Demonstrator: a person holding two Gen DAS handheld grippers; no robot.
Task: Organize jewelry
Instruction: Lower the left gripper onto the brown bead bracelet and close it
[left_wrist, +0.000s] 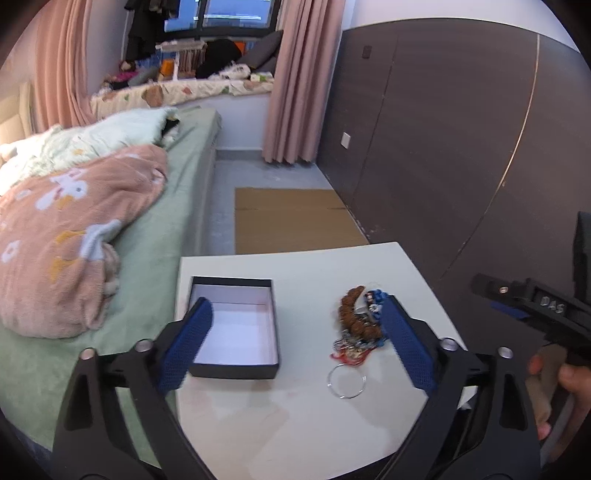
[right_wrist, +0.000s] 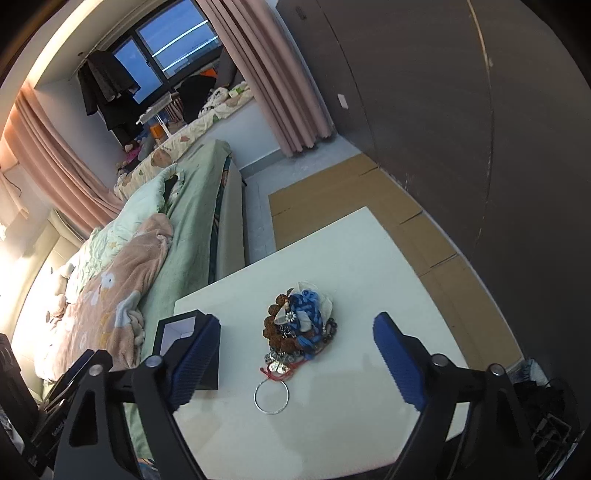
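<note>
A tangled pile of jewelry (left_wrist: 360, 321) (right_wrist: 299, 328) lies on the white table (left_wrist: 295, 417) (right_wrist: 362, 266): brown beads, blue cord, silver charms and red string. A thin silver bangle (left_wrist: 346, 380) (right_wrist: 271, 397) lies just in front of the pile. Left of it stands an open black box (left_wrist: 236, 325) (right_wrist: 177, 332) with a white, empty inside. My left gripper (left_wrist: 297, 312) is open above the table, its fingers spanning the box and the pile. My right gripper (right_wrist: 297, 326) is open too, with the pile seen between its fingers and nothing held.
A bed (left_wrist: 155, 236) with a pink blanket (left_wrist: 70, 236) runs along the table's left side. Flat cardboard (left_wrist: 295, 218) lies on the floor beyond the table. A dark panelled wall (left_wrist: 461, 147) stands to the right. A hand (left_wrist: 554, 384) holds the other gripper's handle at the right edge.
</note>
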